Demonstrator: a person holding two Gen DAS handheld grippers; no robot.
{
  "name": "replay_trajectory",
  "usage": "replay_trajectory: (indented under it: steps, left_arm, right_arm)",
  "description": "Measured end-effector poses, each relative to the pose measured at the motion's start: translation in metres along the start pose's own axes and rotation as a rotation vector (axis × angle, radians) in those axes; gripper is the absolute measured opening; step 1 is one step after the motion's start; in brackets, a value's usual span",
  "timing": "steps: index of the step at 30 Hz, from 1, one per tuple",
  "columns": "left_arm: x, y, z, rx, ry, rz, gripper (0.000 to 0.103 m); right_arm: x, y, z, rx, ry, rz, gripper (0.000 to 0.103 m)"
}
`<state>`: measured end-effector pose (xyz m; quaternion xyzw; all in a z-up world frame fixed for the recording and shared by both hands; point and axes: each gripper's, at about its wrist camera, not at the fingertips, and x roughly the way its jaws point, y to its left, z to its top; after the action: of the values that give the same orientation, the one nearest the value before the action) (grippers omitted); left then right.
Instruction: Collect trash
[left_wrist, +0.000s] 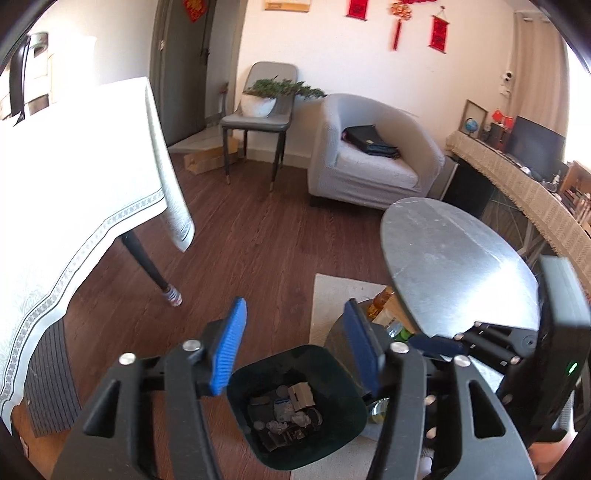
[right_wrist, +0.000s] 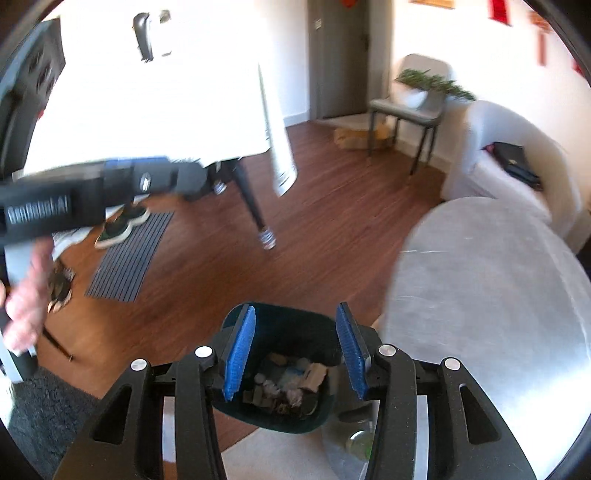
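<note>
- Left gripper (left_wrist: 295, 317) sits right over the bin (left_wrist: 334, 441), blue pads spread wide, nothing between them.
- Right gripper (right_wrist: 295, 321) is the same deal: pads apart and empty, aimed down into the bin (right_wrist: 279, 421) from above.
- The bin is dark green and stands on the wood floor (left_wrist: 258, 240), half on a pale rug (left_wrist: 332, 295). Trash (left_wrist: 286, 413) already lies in the bottom: crumpled wrappers, a small carton, some round lids. Any print on them is too small to read.
- Just right of the bin is a round grey table (left_wrist: 458, 258), with a few bottles (left_wrist: 380, 301) on a lower shelf under it.
- In the right wrist view a hand (right_wrist: 27, 295) holds the left gripper's black body at the left edge; its white lettering is too blurred to read.
- Farther left is a table with a white cloth (left_wrist: 81, 177) and a striped mat (left_wrist: 51, 384) below it.
- At the back: grey armchair (left_wrist: 373, 155), a chair (left_wrist: 258, 118) with a plant, red hangings (left_wrist: 437, 33) on the wall, their writing not legible.
</note>
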<state>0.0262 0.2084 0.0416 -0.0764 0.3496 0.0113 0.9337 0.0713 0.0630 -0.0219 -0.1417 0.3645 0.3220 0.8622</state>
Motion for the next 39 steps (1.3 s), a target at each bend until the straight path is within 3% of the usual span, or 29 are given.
replay_trajectory:
  steps: [4,7,10,16,20,27,39]
  left_arm:
    - [-0.004,-0.014,-0.01,0.0,-0.015,-0.042,0.083]
    - [-0.005,-0.027,-0.025,0.029,-0.013,0.011,0.085]
    - [-0.005,-0.037,-0.043,0.041,0.015,0.011,0.09]
    - [-0.016,-0.064,-0.077,0.121,-0.006,0.064,0.092]
    - [-0.027,-0.074,-0.093,0.124,-0.023,0.071,0.093]
    - [-0.043,-0.078,-0.113,0.129,-0.037,0.08,0.093]
    - [-0.079,-0.081,-0.102,0.107,-0.113,0.079,0.094]
  right_arm:
    - [-0.035,-0.017,-0.013,0.062,-0.068,-0.091,0.063]
    - [-0.055,-0.028,-0.031,0.1,-0.089,-0.139,0.074]
    - [-0.066,-0.036,-0.055,0.138,-0.081,-0.178,0.076]
    - [-0.097,-0.055,-0.098,0.217,-0.095,-0.233,0.083]
    - [-0.118,-0.072,-0.117,0.273,-0.139,-0.267,0.09]
    - [-0.154,-0.084,-0.153,0.317,-0.169,-0.313,0.093]
    - [-0.212,-0.073,-0.169,0.295,-0.234,-0.348,0.097]
